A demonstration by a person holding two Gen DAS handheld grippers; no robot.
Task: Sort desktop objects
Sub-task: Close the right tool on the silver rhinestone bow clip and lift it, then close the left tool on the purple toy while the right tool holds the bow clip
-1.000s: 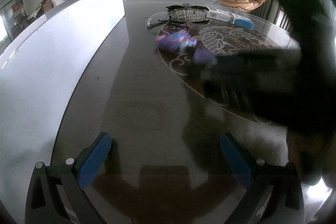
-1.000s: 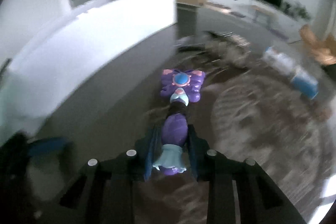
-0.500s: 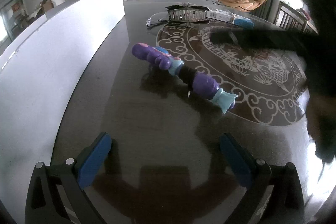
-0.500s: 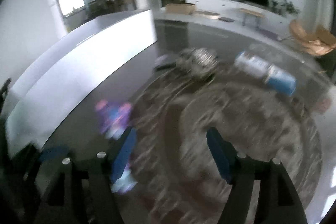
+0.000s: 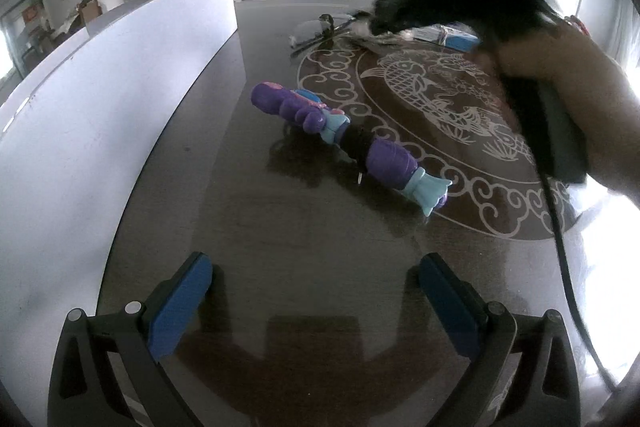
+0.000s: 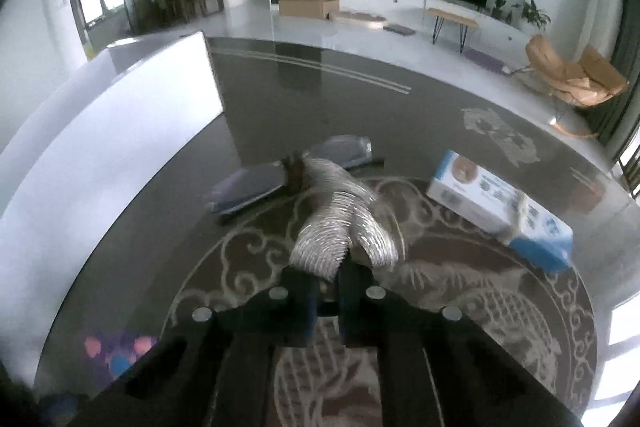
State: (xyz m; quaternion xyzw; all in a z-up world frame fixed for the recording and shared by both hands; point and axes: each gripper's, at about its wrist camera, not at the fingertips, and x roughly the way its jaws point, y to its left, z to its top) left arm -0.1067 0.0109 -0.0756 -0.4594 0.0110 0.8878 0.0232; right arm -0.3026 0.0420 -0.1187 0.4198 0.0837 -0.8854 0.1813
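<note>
Right tool left purple toy, box print unreadable

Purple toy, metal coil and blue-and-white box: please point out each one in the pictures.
Purple toy (image 5: 387,158): left wrist view, on the purple barrel near its light-blue end.
Metal coil (image 6: 334,223): right wrist view, on its ribbed middle.
Blue-and-white box (image 6: 476,193): right wrist view, on its white top face.

L tongs: jaws wide, angled down | R tongs: jaws closed, just been closing, nothing visibly clamped
</note>
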